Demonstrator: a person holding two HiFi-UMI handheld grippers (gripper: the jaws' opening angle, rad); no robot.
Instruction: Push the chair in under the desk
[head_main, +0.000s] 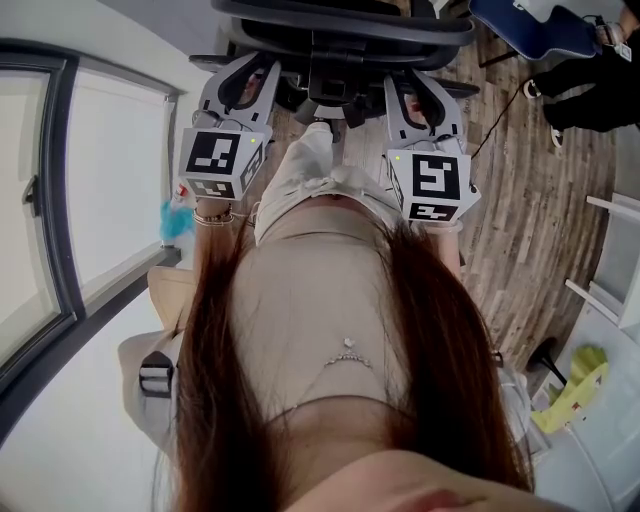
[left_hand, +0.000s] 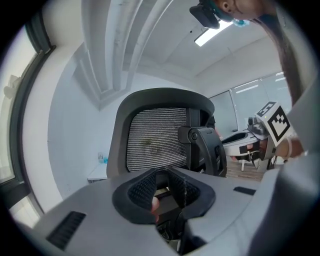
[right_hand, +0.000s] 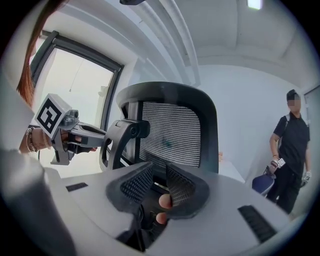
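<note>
Directly ahead of left tongs (left_hand: 167, 189) and right tongs (right_hand: 159, 184), both slightly apart and empty: office chair (left_hand: 160, 140), backrest facing. Probably rolls easily; push on stiff backrest frame (right_hand: 212, 132), not yielding mesh (right_hand: 170, 135).

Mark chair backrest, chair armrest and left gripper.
chair backrest (left_hand: 155, 142): left gripper view, centre of the mesh panel.
chair armrest (left_hand: 206, 150): left gripper view, its dark side face.
left gripper (left_hand: 162, 172): left gripper view, midway between its fingertips.
</note>
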